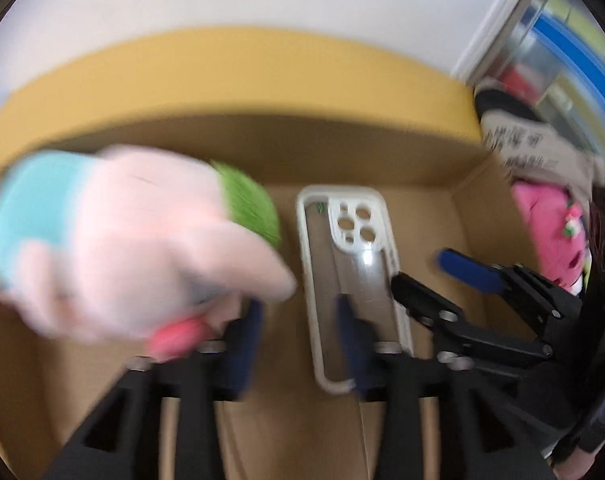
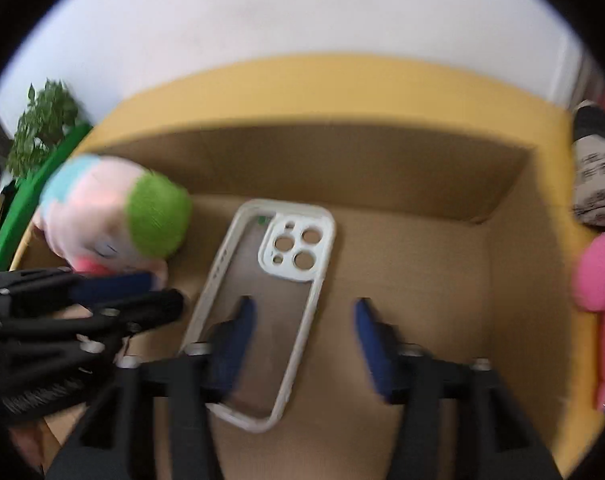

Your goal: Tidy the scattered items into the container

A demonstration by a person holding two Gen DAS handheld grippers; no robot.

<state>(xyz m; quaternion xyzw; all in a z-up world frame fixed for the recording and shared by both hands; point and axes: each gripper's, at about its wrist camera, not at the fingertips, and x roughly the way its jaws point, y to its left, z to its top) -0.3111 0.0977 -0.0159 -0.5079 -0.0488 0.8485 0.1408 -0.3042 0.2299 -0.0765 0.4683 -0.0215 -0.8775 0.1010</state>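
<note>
Two hand-held grippers reach into an open cardboard box point(image 2: 382, 168) with yellow outer walls. A clear phone case point(image 2: 262, 300) with a pale rim lies flat on the box floor, camera holes toward the far wall.

The step in hand looks like dropping off a soft toy point(image 1: 122, 240), a pink, blue and green plush. In the left wrist view it sits blurred just beyond and to the left of the left gripper point(image 1: 298, 344), whose blue-padded fingers stand apart with nothing between them. The toy touches or nearly touches the left finger; whether it has fully come free cannot be told through the blur. In the right wrist view the toy point(image 2: 118, 220) lies in the box's left near corner, against the wall, beside the phone case.

The right gripper point(image 2: 304, 340) is also spread wide and empty, hovering low over the phone case, one finger above its clear back.

Both grippers point down and forward into the box, side by side, the left one's fingers point(image 2: 114, 282) visible at the right camera's left edge.

Outside the box to the right lie a bright pink plush point(image 2: 598, 300) and a printed pouch point(image 2: 598, 184). The next move likely calls for lifting out of the box and reaching right for one of them.
</note>
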